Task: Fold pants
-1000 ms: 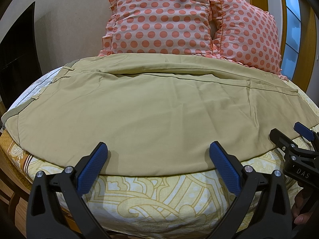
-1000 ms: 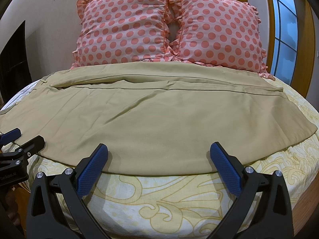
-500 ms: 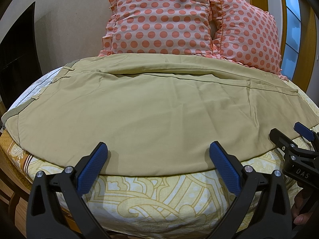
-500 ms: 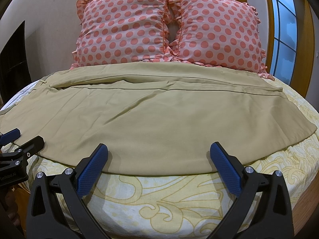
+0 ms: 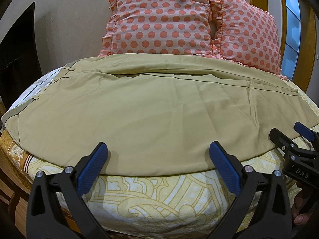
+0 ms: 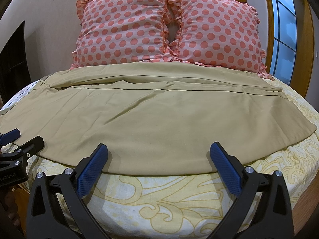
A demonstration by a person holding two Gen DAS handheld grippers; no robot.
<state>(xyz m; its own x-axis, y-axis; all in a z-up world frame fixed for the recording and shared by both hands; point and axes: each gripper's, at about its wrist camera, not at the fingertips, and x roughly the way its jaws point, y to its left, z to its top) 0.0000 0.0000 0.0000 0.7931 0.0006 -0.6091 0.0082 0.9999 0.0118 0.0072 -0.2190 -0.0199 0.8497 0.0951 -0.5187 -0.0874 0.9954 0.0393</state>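
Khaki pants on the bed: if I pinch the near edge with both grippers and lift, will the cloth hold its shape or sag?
The pants look thin and softly creased, so they will likely sag between the left gripper and right gripper. Spread wide, the far half may drag across the bedsheet. Probably light.

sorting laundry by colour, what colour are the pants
Plain khaki tan pants, clearest in the right wrist view.

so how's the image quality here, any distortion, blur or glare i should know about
Left wrist view: strong fisheye bends the khaki pants and bed edge into an arc, corners vignetted black; focus is sharp, with soft shadows beside the open left gripper. Right wrist view: same barrel warp, the window bright bluish but not blown out, no glare on the fabric, open right gripper crisp.
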